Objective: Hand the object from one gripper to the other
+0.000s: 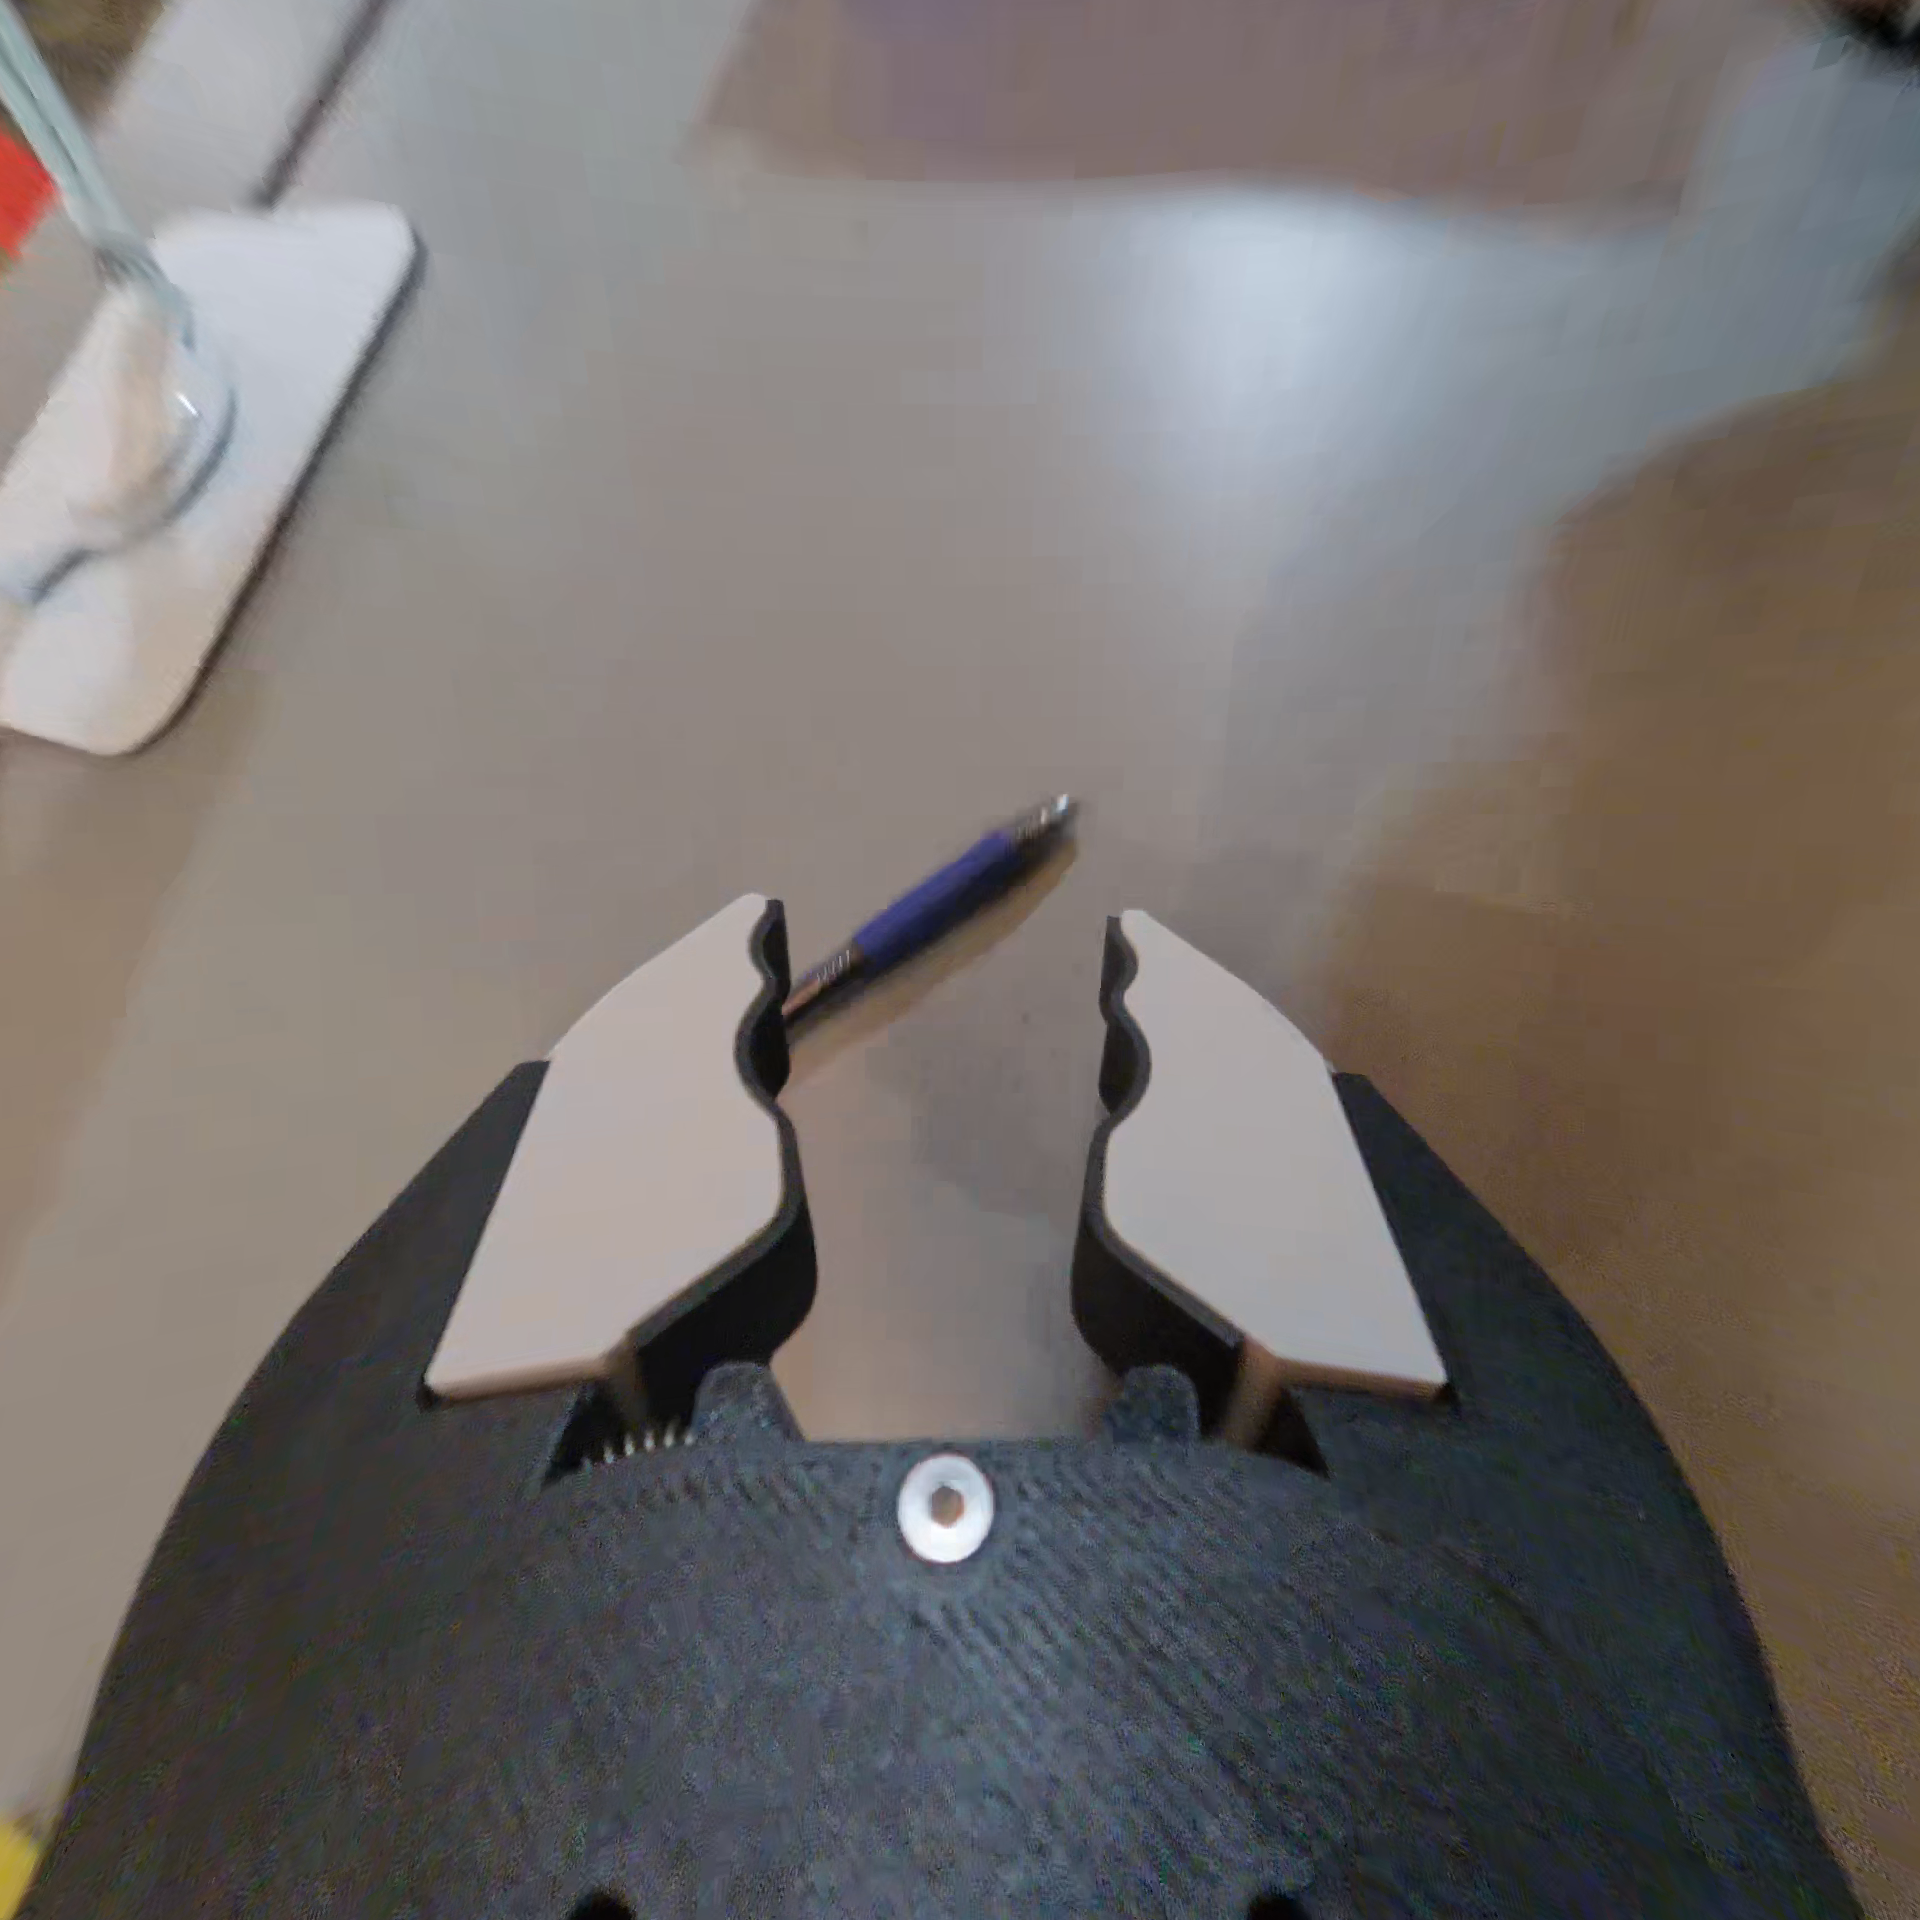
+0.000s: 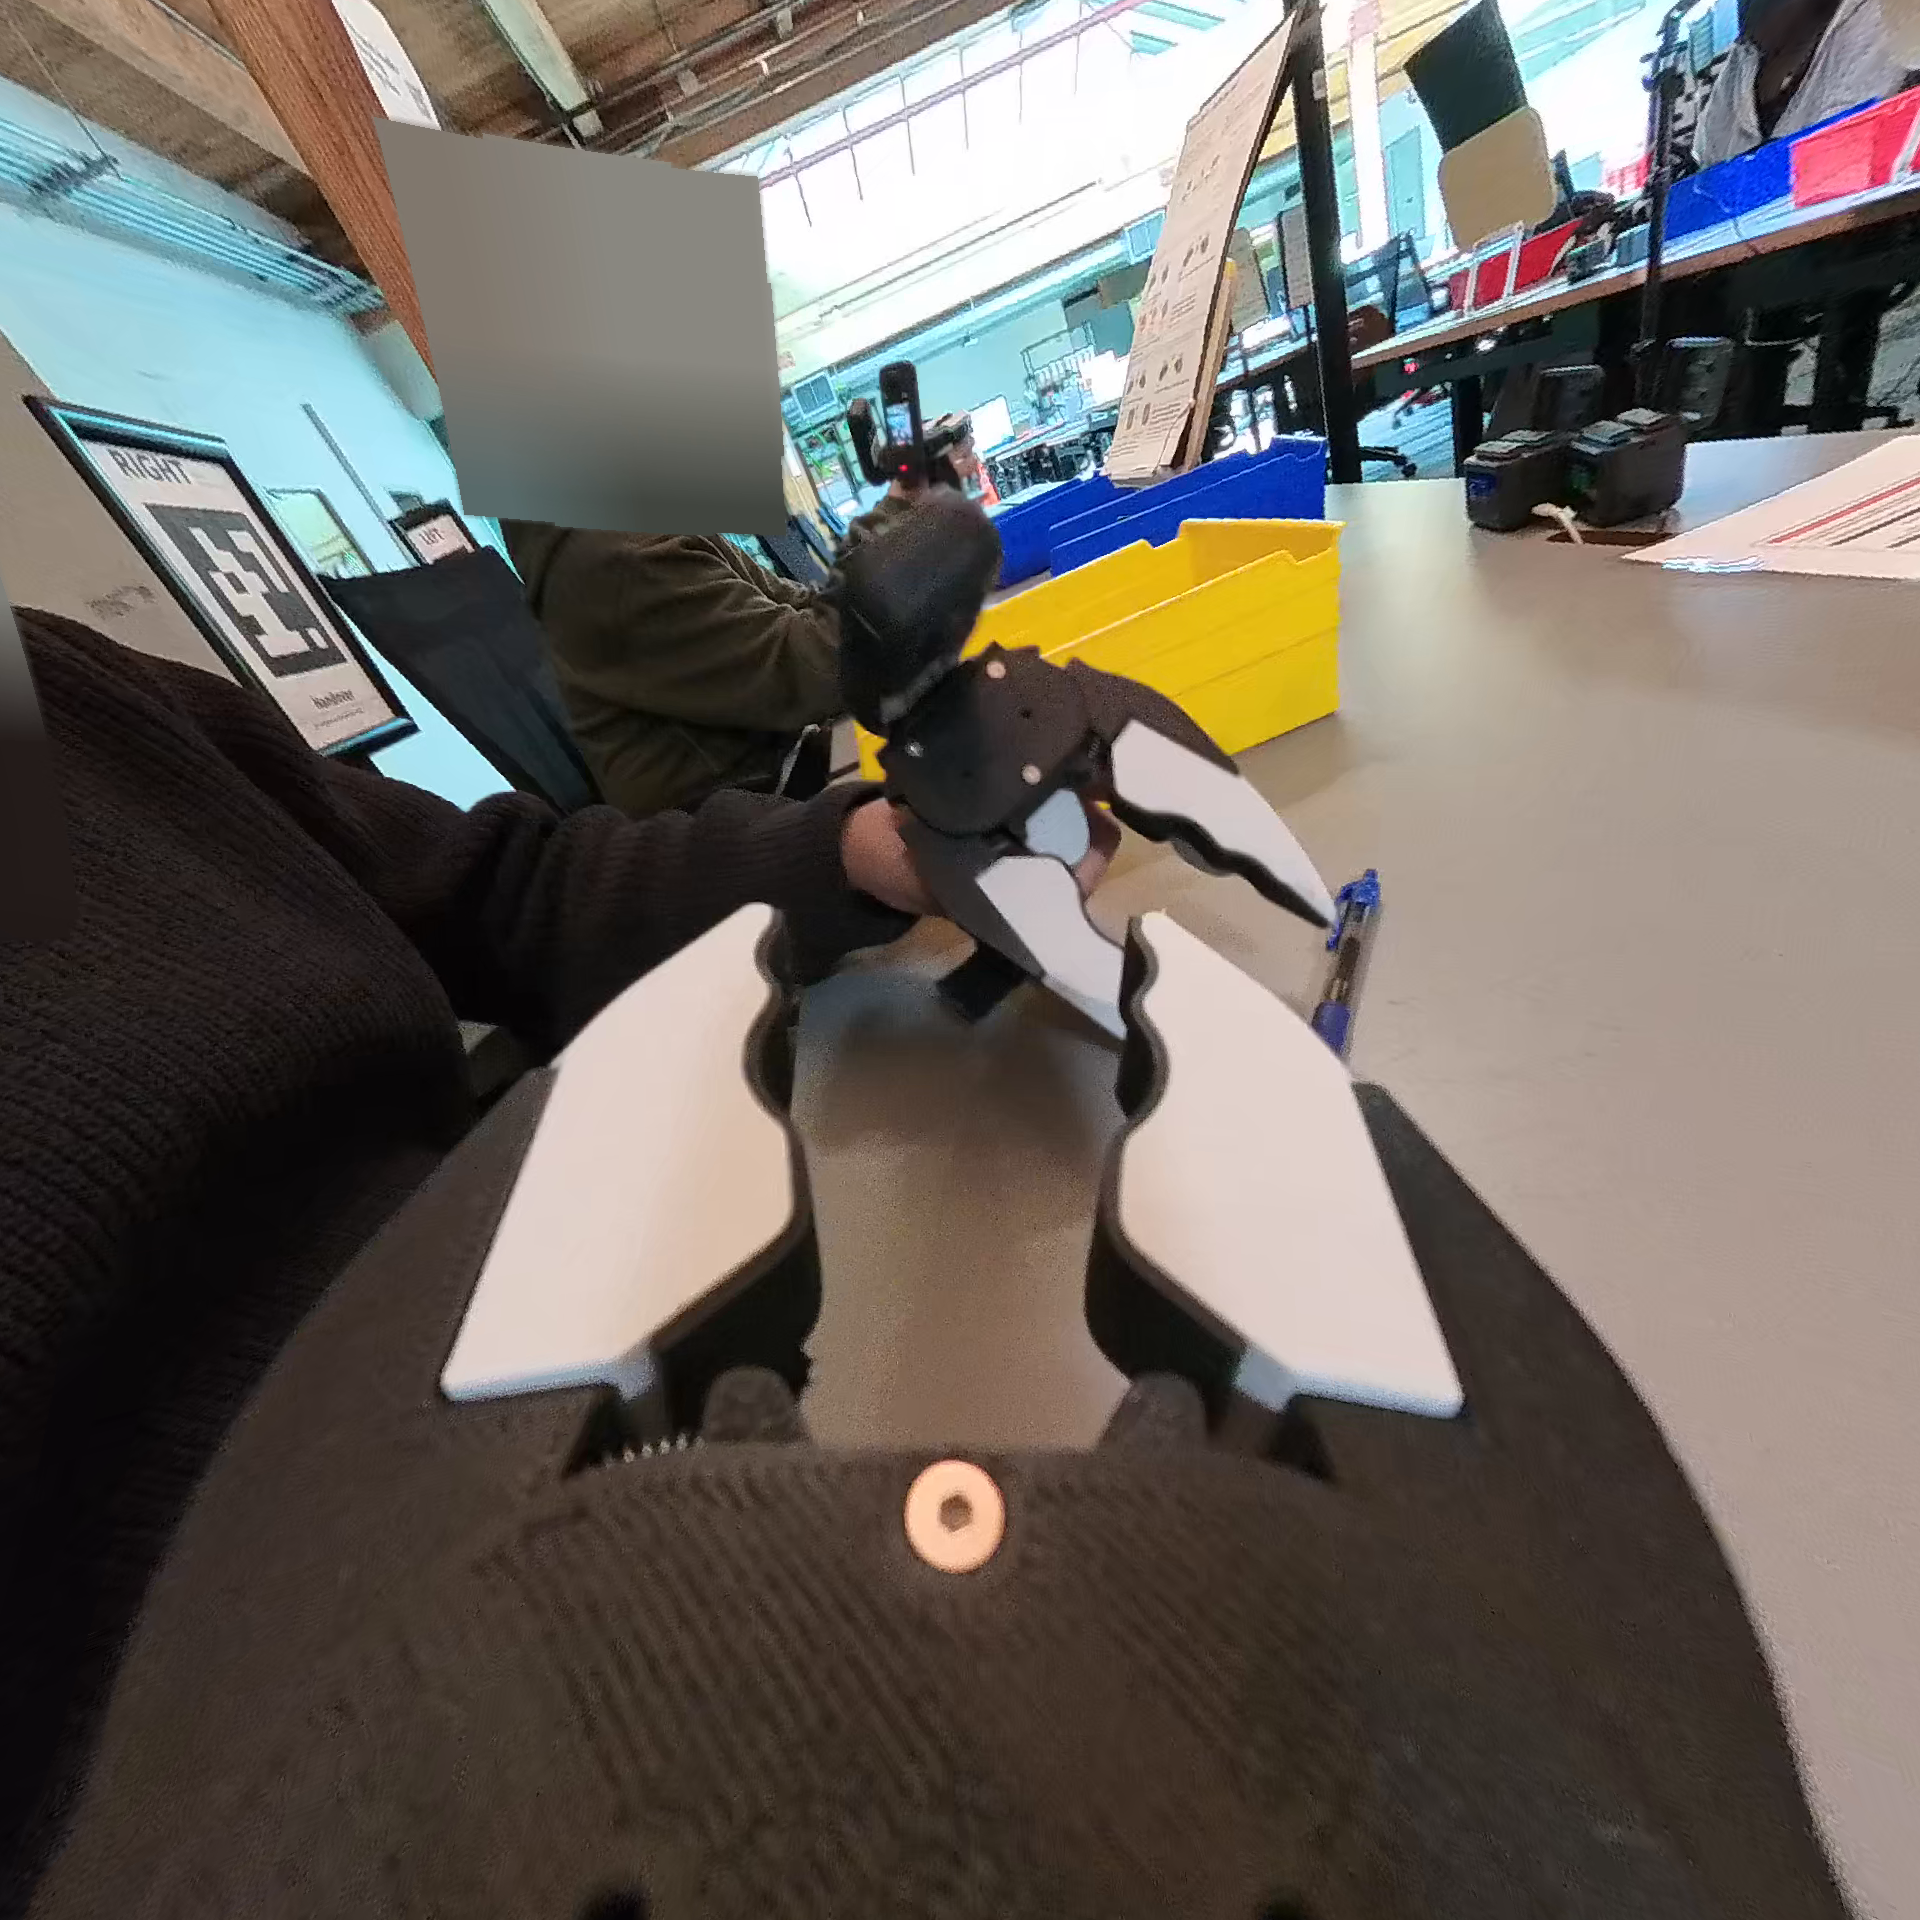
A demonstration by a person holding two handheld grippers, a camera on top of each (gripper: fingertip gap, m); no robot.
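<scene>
Your left gripper (image 1: 945, 920) hangs low over the grey table (image 1: 1195, 644) with its jaws spread wide and nothing between them. The blue pen (image 1: 940, 904) lies flat on the table just past the fingertips, running from about 7 o'clock, where its end slips behind the left finger, up toward 1 o'clock.

Your right gripper (image 2: 951, 920) is likewise wide open and empty, held back and looking across at the left one, which shows at 12 o'clock of its view with its far finger tip beside the pen (image 2: 1345, 966). A yellow bin (image 2: 1174, 634) sits well behind.

You appear to be at the first step: the pickup, with no handover begun. Next, you likely need to centre the pen's barrel between the left jaws, drop to the table and close, then lift it toward the waiting right gripper.
</scene>
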